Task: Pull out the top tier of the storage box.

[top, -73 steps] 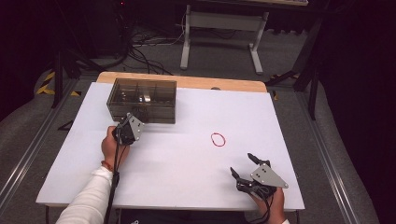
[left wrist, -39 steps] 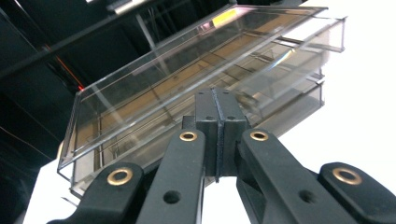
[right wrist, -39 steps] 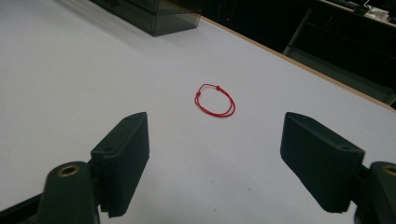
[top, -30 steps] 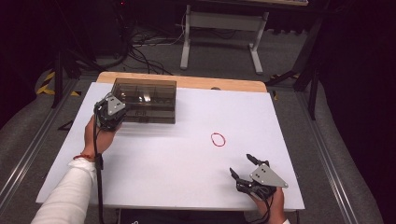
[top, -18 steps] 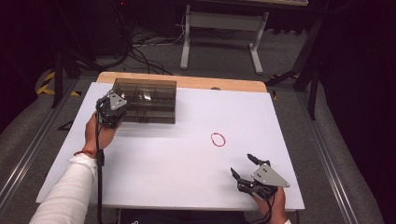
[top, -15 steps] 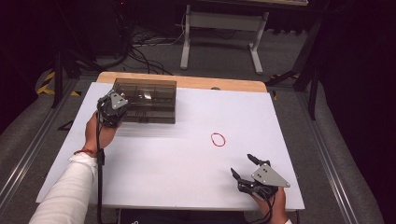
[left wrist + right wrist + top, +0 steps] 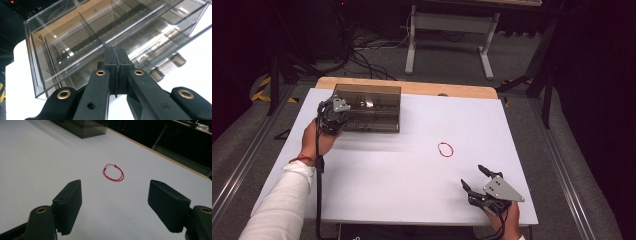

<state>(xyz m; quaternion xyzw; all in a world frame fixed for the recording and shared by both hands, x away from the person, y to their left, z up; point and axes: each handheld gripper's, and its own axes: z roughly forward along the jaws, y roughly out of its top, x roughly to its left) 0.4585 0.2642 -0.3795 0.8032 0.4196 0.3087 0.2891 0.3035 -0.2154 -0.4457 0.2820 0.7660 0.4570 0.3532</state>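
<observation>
A clear smoky plastic box (image 7: 369,107) with inner dividers (image 7: 100,30) stands at the far left of the white table (image 7: 402,200). My left gripper (image 7: 339,111) is at the box's front left corner. Its jaws are shut flat together (image 7: 115,53), and their tips touch the box's lower front edge. A thin red band (image 7: 445,149) lies loose on the table right of centre, also in the right gripper view (image 7: 113,172). My right gripper (image 7: 473,176) rests near the front right edge and points at the band. It is open (image 7: 115,195); its jaws have just been closing slightly with nothing between them.
A bare wooden strip (image 7: 452,90) runs along the table's far edge. Beyond it stand a white metal stand (image 7: 447,30) and floor cables (image 7: 362,55). A white sleeve (image 7: 282,200) reaches in from the lower left.
My left gripper has moved from in front of the box to its front left corner and edged closer to it. The right gripper and the red band stay where they were.
</observation>
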